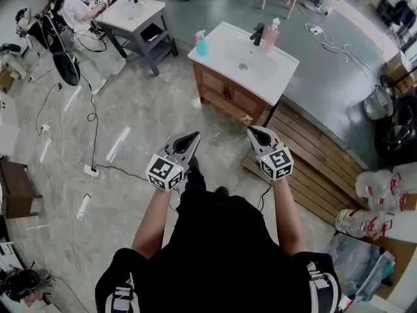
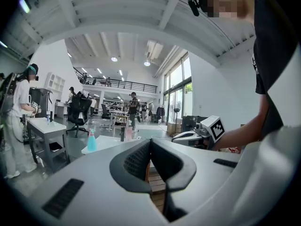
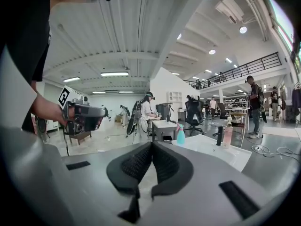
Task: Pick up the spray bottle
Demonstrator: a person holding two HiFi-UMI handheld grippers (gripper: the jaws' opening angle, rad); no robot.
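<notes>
The spray bottle (image 1: 202, 44), blue with a pink trigger head, stands on the near left corner of a white sink top (image 1: 225, 47) on a wooden cabinet. It also shows far off in the left gripper view as the spray bottle (image 2: 91, 141) and in the right gripper view as the spray bottle (image 3: 180, 134). My left gripper (image 1: 193, 136) and right gripper (image 1: 253, 130) are held side by side in front of me over the floor, well short of the cabinet. Both are shut with nothing between the pads (image 2: 141, 159) (image 3: 162, 161).
A black faucet (image 1: 258, 34) and a pink pump bottle (image 1: 270, 36) stand at the back of the sink top. Wooden decking (image 1: 313, 155) lies right of the cabinet, and cables (image 1: 91, 119) cross the floor on the left. A seated person (image 1: 75, 8) works at a grey table (image 1: 133, 15).
</notes>
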